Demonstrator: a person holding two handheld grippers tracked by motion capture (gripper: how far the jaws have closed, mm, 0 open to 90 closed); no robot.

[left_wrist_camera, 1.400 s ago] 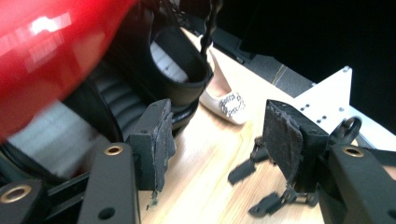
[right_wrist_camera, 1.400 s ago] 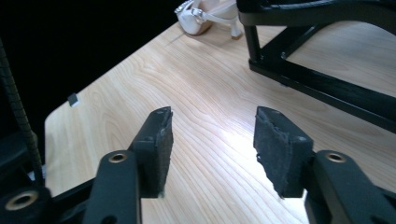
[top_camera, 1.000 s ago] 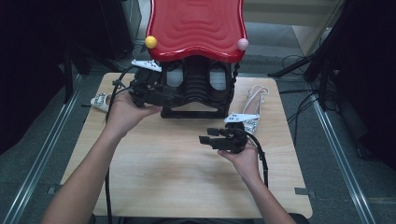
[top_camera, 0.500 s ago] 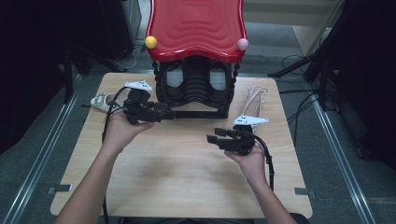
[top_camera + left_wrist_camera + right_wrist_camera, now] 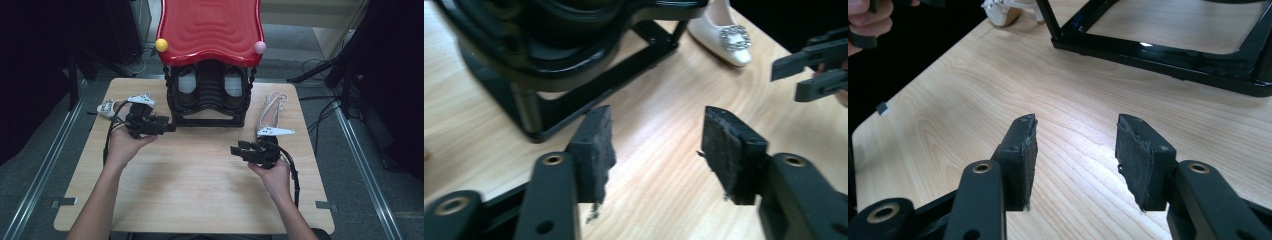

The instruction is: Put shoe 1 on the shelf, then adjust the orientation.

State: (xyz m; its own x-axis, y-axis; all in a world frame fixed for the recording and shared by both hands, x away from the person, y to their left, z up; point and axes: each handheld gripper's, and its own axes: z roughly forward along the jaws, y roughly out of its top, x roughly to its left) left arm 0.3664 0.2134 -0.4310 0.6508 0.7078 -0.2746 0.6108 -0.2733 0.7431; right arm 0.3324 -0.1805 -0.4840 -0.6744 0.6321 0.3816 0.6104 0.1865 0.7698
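High view: both hands hover low over the tabletop [image 5: 200,190], in front of a black rack [image 5: 207,95] with a red wavy top. The left gripper [image 5: 167,127] and right gripper [image 5: 239,149] have just been closing, yet the jaws stand fairly wide with nothing between them. One white heeled shoe [image 5: 272,107] lies right of the rack, another [image 5: 107,107] at its left. A careless reach might knock the rack or pinch the buckled toe so the shoe slips. No writing is readable.
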